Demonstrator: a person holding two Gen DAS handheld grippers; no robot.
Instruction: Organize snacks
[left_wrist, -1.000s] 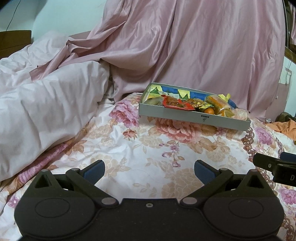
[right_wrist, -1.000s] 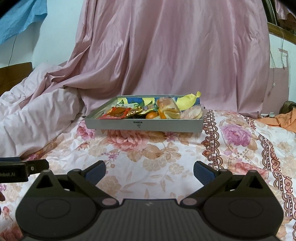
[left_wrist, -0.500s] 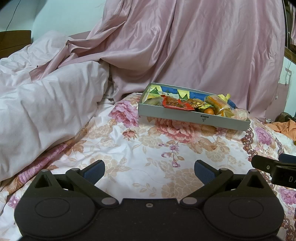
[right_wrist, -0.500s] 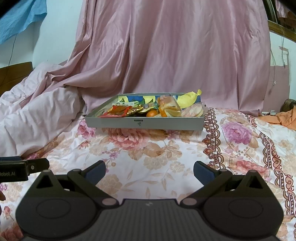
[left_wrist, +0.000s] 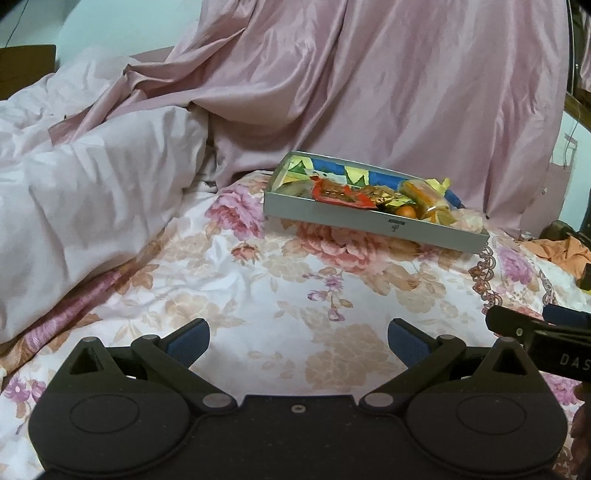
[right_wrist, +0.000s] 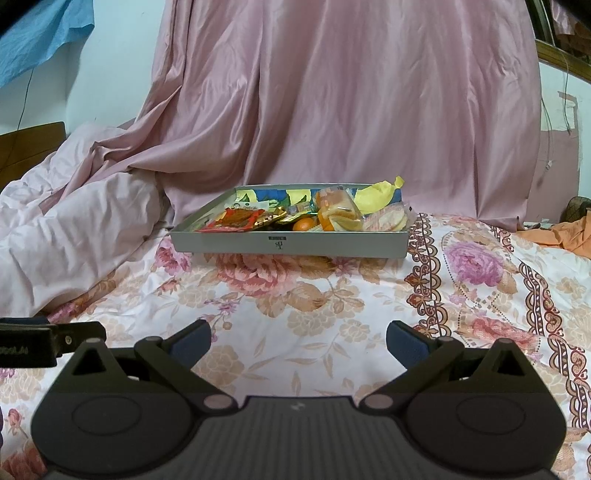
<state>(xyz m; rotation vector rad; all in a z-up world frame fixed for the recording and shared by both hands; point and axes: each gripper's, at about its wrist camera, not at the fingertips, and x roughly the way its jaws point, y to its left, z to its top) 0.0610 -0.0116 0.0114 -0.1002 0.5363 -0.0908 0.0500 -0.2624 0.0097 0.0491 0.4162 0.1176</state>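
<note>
**Snacks gathered in the box, both claws wide and empty**

A bed with a floral sheet (right_wrist: 306, 317) fills both views, backed by a hanging pink curtain (right_wrist: 351, 110). A shallow grey box (right_wrist: 288, 244) sits on the sheet and holds the snacks (right_wrist: 306, 218): a red packet (left_wrist: 340, 194), a small orange (right_wrist: 304, 224), a clear-wrapped pastry (right_wrist: 338, 212). No snack lies loose on the sheet in view, so this fits either a pile waiting to be sorted or a tidied box. The left claw (left_wrist: 297, 341) and right claw (right_wrist: 297, 341) hover low and well short of the box, jaws spread, holding nothing. Any reach should come over the near wall, pinching one wrapper by its edge. A rumpled quilt (left_wrist: 85, 206) crowds the left; orange cloth (right_wrist: 569, 236) lies far right.
</note>
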